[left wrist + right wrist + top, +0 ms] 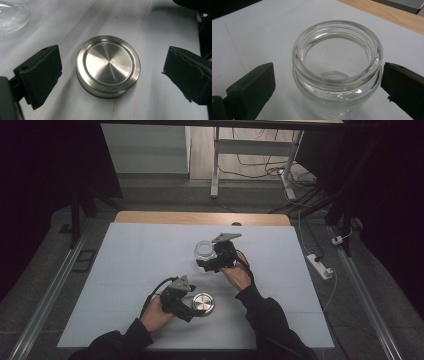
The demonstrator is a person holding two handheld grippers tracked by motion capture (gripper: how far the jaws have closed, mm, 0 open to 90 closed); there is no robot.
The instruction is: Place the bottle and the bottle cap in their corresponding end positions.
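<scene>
Left gripper (110,70): jaws apart around steel lid (108,65), not touching | Right gripper (327,82): jaws apart around open glass jar (337,67), beyond lid on white table (130,260)

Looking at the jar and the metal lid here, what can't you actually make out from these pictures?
- Round brushed-steel lid: its underside, hidden against the white table cover, in both the left gripper view and the high view.
- Clear glass jar: its base, cut off by the bottom edge of the right gripper view.
- Right gripper: its jaw tips, too small in the high view.
</scene>
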